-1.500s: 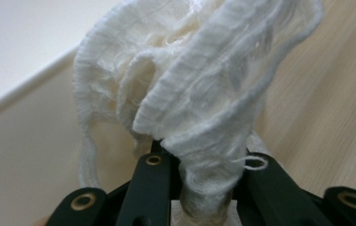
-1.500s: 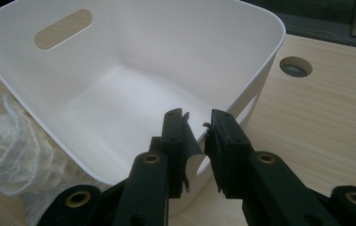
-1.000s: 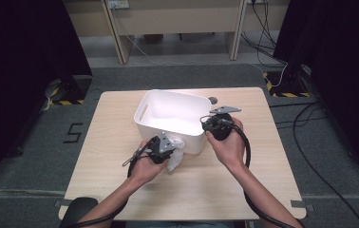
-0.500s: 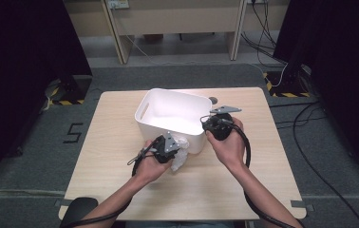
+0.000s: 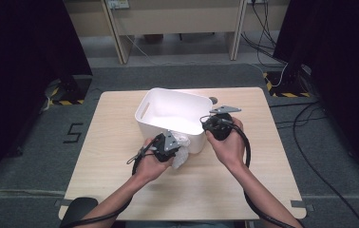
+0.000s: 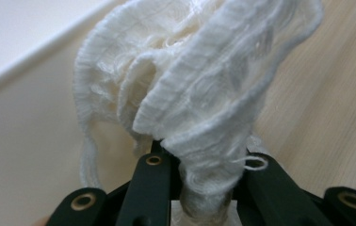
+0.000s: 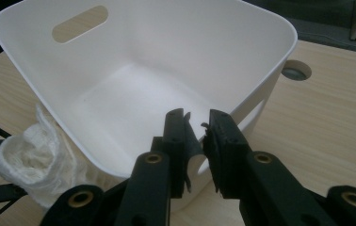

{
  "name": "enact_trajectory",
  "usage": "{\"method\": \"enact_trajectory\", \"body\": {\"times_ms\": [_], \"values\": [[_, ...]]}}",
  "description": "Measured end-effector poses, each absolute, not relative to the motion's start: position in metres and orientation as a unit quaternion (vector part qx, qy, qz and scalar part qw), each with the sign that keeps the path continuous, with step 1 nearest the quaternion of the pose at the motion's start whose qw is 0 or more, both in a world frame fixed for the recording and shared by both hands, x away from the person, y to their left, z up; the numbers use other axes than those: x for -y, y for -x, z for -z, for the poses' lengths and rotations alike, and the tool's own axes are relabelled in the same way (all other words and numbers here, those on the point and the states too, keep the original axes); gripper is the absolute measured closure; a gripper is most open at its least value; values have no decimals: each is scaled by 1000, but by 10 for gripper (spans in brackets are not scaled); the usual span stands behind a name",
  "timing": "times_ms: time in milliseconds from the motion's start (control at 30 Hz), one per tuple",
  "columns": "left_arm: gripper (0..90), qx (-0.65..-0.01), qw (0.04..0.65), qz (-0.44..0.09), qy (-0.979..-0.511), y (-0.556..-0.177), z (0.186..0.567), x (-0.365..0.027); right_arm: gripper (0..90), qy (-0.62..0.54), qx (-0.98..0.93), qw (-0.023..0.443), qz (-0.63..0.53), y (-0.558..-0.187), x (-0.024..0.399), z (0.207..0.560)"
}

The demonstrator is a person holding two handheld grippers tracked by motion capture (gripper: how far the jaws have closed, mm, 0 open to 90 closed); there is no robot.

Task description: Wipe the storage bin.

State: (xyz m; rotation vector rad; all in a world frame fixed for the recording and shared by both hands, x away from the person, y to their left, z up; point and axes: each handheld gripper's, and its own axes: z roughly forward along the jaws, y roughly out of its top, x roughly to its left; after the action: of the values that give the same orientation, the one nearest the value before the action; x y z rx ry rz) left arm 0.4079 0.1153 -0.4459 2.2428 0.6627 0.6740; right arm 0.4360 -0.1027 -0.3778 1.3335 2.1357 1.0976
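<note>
The white knitted cloth [image 6: 190, 80] is ribbed, crumpled into a loose bundle with a stray thread, and sits just above the worktop [image 5: 116, 142] against the near outer wall of the white bin [image 5: 168, 114]. The left gripper [image 5: 175, 147] is clamped on the cloth's lower end, its jaws nearly together. The right gripper [image 7: 197, 136] is clamped on the bin's near wall beside a handle slot, its jaws a narrow gap apart.
</note>
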Motion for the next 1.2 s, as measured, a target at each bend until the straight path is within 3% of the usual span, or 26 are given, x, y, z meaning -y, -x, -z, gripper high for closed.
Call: {"method": "enact_trajectory", "body": {"times_ms": [867,1000,1200], "values": [[782,-257,366,-264,-855,-410,425,-118,797,-482,-760,183,-396,-439,103,376],[782,-256,365,-264,-856,-410,425,-119,720,-504,-750,166,-396,-444,104,378],[782,-257,364,-263,-856,-410,424,-119,676,-527,-742,153,-385,-448,102,378]]}}
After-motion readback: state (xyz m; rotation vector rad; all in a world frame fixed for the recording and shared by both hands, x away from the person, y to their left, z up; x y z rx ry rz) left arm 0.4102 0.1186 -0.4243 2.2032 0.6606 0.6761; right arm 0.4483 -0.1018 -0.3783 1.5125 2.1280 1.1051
